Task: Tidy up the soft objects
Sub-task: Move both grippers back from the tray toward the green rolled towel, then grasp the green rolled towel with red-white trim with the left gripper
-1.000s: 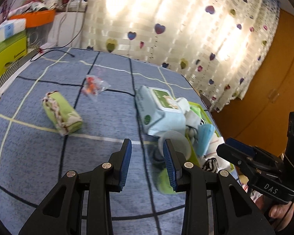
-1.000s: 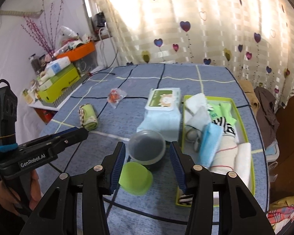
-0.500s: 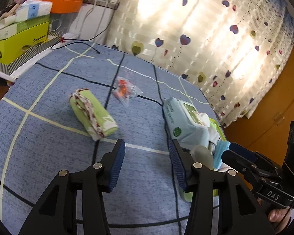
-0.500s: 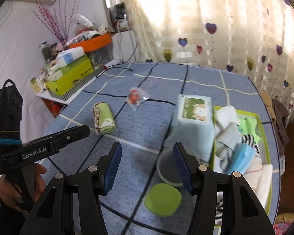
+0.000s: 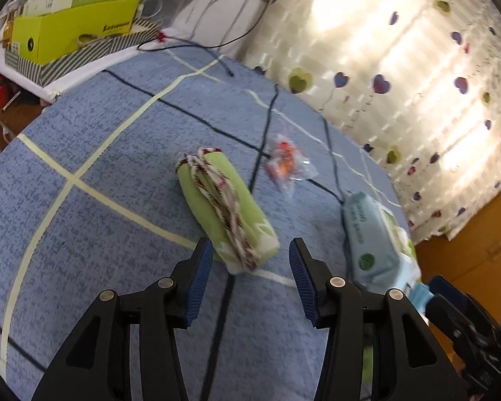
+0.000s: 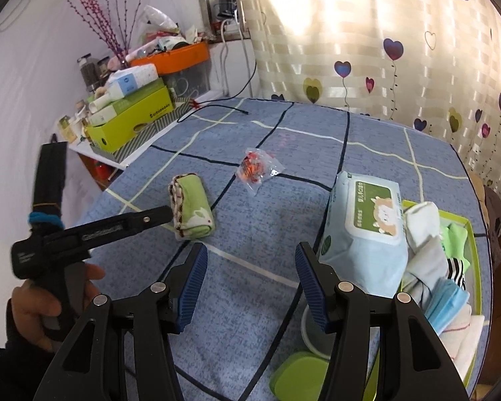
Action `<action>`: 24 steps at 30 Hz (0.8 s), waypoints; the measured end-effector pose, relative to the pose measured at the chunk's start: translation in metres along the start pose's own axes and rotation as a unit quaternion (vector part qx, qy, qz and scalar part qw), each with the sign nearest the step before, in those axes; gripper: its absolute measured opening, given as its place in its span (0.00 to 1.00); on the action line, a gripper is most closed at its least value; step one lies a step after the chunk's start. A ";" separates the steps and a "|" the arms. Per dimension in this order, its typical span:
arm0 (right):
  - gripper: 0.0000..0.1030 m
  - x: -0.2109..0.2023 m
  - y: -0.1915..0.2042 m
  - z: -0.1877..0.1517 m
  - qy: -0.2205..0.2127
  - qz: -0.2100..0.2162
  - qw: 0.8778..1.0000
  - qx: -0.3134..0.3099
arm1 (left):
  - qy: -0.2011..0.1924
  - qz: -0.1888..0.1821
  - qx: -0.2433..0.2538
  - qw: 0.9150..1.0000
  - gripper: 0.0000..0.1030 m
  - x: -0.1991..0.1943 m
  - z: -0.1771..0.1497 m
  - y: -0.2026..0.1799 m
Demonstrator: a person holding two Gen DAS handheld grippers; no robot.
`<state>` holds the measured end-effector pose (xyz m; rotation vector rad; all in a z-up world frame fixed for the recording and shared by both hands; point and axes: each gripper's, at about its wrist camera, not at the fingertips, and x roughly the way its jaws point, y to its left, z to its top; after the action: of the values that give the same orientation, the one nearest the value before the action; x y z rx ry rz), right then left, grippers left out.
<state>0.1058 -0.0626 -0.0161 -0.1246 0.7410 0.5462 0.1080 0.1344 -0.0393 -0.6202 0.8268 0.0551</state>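
Lying rolled towel, long axis toward left tongs

We count one rolled green cloth with red-and-white trim, one clear plastic packet of orange pieces, one pale blue pack of wet wipes, one green-rimmed tray of folded fabrics, two blue-padded black grippers

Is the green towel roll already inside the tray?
No, the towel roll lies on the blue cloth, apart from the tray.
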 end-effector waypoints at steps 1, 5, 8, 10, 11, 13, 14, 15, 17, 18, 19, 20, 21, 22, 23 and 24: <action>0.53 0.002 0.001 0.002 0.001 0.000 1.000 -0.001 | 0.006 0.000 -0.007 1.000 0.48 0.006 0.002 0.002; 0.53 0.007 0.003 0.008 0.001 0.000 1.000 -0.007 | 0.022 0.010 -0.022 0.999 0.48 0.024 0.007 0.006; 0.53 0.011 0.003 0.011 0.004 0.000 1.000 -0.010 | 0.029 0.029 -0.026 0.999 0.48 0.034 0.009 0.007; 0.53 0.014 0.004 0.014 0.005 0.001 1.000 -0.012 | 0.035 0.038 -0.030 0.998 0.48 0.041 0.011 0.008; 0.53 0.015 0.003 0.015 0.006 0.001 1.000 -0.013 | 0.039 0.040 -0.031 0.998 0.48 0.044 0.011 0.009; 0.53 0.017 0.004 0.017 0.007 0.001 1.000 -0.015 | 0.041 0.046 -0.027 0.998 0.48 0.048 0.010 0.007; 0.53 0.019 0.004 0.019 0.009 -0.001 1.000 -0.015 | 0.038 0.049 -0.021 0.998 0.48 0.049 0.010 0.006; 0.53 0.020 0.004 0.019 0.011 -0.002 1.000 -0.016 | 0.037 0.053 -0.016 0.998 0.48 0.049 0.010 0.005; 0.53 0.023 0.005 0.023 0.014 -0.005 1.000 -0.018 | 0.034 0.058 -0.006 0.998 0.45 0.051 0.010 0.003; 0.53 0.025 0.006 0.024 0.016 -0.005 1.000 -0.020 | 0.033 0.059 0.000 0.998 0.31 0.051 0.010 0.001; 0.53 0.027 0.007 0.027 0.019 -0.006 1.000 -0.021 | 0.033 0.056 0.004 0.998 0.28 0.052 0.010 0.000; 0.53 0.028 0.008 0.029 0.019 -0.006 1.000 -0.022 | 0.030 0.058 0.007 0.998 0.26 0.051 0.010 -0.001; 0.53 0.029 0.008 0.031 0.020 -0.007 0.999 -0.024 | 0.028 0.057 0.010 0.998 0.23 0.050 0.011 -0.002; 0.53 0.032 0.009 0.034 0.023 -0.006 0.999 -0.026 | 0.028 0.054 0.011 0.998 0.21 0.049 0.011 -0.002; 0.53 0.034 0.009 0.036 0.025 -0.004 0.999 -0.025 | 0.027 0.051 0.010 0.998 0.21 0.047 0.011 -0.002; 0.53 0.036 0.009 0.038 0.027 -0.003 0.999 -0.024 | 0.025 0.047 0.010 0.999 0.20 0.044 0.012 -0.001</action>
<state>0.1465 -0.0282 -0.0115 -0.1862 0.7807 0.5572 0.1462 0.1314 -0.0638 -0.5657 0.9043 0.1167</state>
